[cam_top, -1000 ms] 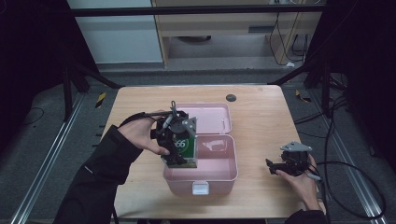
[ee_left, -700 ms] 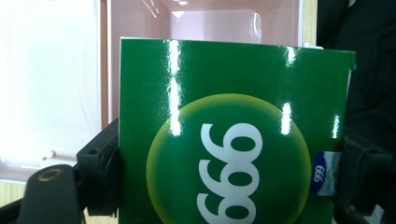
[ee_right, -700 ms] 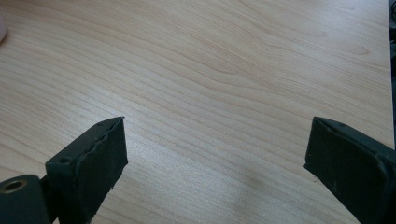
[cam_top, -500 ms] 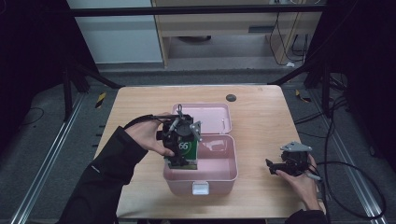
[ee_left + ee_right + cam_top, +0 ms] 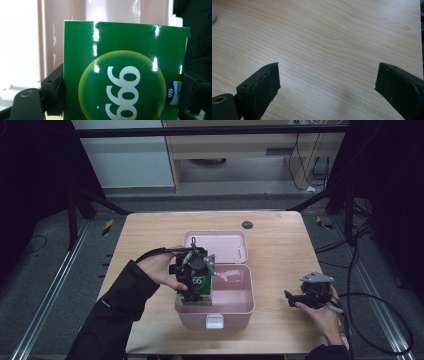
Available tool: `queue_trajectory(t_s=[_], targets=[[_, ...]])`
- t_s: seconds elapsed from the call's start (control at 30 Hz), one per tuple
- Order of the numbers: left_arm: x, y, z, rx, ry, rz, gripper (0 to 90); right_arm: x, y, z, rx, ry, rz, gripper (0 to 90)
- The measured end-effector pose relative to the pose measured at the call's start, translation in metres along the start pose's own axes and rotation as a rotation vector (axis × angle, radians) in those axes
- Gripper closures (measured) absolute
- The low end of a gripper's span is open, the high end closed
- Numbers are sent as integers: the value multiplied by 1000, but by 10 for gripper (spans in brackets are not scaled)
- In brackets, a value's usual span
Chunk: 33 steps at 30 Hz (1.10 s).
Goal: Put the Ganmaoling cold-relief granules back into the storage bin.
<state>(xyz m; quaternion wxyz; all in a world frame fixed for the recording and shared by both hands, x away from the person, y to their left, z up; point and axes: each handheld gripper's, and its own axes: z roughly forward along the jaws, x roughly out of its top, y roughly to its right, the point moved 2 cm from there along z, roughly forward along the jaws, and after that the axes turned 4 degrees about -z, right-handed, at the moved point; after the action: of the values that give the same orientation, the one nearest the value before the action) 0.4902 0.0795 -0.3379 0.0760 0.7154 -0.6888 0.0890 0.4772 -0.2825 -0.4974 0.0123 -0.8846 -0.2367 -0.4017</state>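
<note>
The light wooden desk (image 5: 150, 240) stands on a grey floor (image 5: 45, 285) in a dark room. The left hand-held gripper (image 5: 194, 285) grasps a green box (image 5: 198, 282) over the pink case (image 5: 235, 307); the right hand-held gripper (image 5: 292, 299) rests released on the desk.

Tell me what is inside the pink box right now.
The pink box holds the green carton, which the left tool grips at its left end. Right of it shows bare pink floor. Whatever lies beneath the carton is hidden.

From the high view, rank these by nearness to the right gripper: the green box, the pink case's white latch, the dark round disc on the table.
From the right gripper:
1. White latch, case's front edge, to its left.
2. Green box, in the left gripper's jaws over the case.
3. Dark round disc, far table edge.
</note>
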Motion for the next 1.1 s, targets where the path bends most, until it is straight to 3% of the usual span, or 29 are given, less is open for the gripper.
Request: queue_trajectory(t_s=[0.13, 0.33, 0.57, 1.1], targets=[[-2, -1, 6, 20, -34, -1, 145, 0, 0, 0, 1, -1, -2, 58], [-6, -1, 12, 4, -8, -4, 145, 0, 0, 0, 0, -2, -3, 58], [-14, -2, 27, -4, -17, -12, 145, 0, -1, 1, 0, -4, -7, 58], [-22, 0, 40, -3, -13, -12, 144, 0, -1, 1, 0, -5, -10, 58]])
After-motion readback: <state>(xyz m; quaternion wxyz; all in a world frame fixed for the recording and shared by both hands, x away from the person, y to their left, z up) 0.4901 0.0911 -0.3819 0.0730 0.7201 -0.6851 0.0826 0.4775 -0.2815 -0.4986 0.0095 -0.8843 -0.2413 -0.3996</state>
